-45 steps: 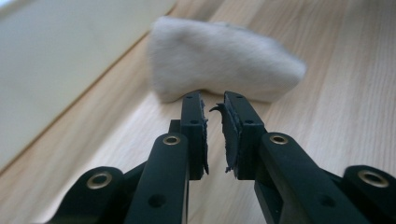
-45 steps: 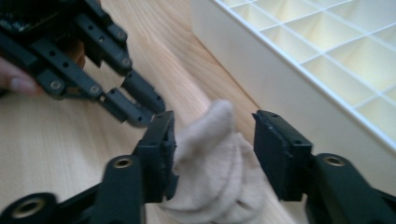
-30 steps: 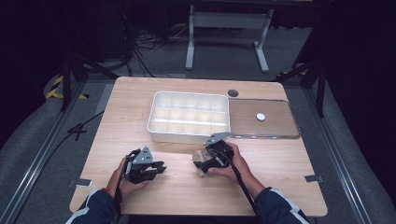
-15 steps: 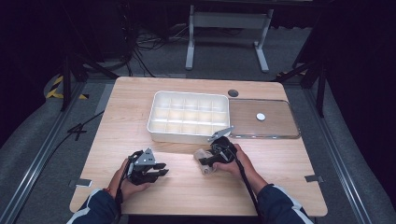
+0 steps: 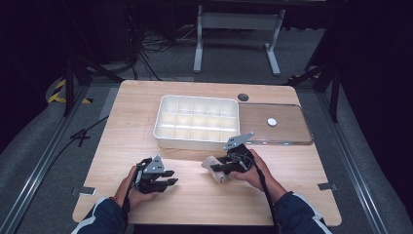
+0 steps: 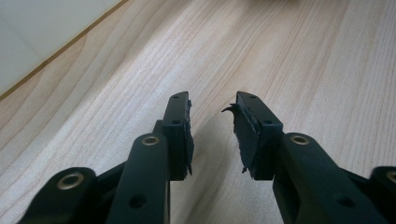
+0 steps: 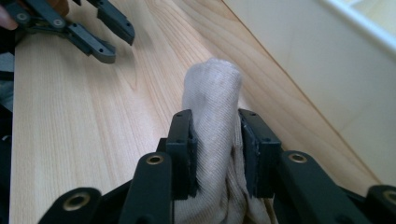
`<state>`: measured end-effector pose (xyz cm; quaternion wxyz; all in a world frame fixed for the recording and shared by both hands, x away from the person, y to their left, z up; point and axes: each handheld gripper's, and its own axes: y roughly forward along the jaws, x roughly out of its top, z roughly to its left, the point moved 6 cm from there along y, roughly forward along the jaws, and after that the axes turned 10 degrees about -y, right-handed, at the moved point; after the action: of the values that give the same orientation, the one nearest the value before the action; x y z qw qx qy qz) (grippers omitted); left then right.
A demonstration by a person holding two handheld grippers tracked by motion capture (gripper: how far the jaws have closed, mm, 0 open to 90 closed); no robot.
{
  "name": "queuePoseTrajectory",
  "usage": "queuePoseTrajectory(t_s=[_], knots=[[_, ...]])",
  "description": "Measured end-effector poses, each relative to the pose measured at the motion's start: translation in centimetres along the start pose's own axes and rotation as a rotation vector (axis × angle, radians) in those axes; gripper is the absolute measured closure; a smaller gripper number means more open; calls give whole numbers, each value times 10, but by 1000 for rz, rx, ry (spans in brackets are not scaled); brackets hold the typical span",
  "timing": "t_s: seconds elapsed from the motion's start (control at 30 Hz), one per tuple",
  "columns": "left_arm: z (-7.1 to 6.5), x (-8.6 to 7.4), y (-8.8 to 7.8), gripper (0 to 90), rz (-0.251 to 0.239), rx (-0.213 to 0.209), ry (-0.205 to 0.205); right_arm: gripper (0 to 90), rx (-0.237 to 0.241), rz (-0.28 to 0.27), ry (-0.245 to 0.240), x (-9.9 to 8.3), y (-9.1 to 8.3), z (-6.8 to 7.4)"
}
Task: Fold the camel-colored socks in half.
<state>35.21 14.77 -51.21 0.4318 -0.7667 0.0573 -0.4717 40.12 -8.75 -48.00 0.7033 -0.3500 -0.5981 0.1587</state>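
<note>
A rolled beige cloth lies in front of the white tray, with my right gripper shut on it. Its jaws have just been closing, and both pads now press the cloth's sides. My left gripper rests low over the wood near the front left, pointing toward the right one. Its jaws have just been opening a little and stand open with only bare table between them. Across the wood in the right gripper view is the left gripper.
A white compartment tray stands mid-table, just behind the cloth. To its right lies a clear lid with a white knob. A dark round hole marks the table's back.
My right gripper's jaws have closed from wide open onto the beige cloth and shifted slightly right and up with it. The left hand has stayed put, its jaws a bit wider.
</note>
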Motion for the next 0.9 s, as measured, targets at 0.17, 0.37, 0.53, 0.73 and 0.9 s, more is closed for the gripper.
queuePoseTrajectory(t_s=[0.17,0.37,0.53,0.73,0.9], knots=[[5,-4,3,576,21,1,-20,683,-72,-79,-42,8,-22,-7],[6,-5,3,497,9,-10,-21,683,-151,-155,-69,17,-44,-18],[6,-9,3,385,-3,-4,4,684,-179,-185,-88,24,-54,-22],[6,-13,4,281,-19,42,24,684,-204,-194,-98,26,-60,-29],[9,-17,2,151,-13,112,-43,684,-231,-200,-88,27,-64,-37]])
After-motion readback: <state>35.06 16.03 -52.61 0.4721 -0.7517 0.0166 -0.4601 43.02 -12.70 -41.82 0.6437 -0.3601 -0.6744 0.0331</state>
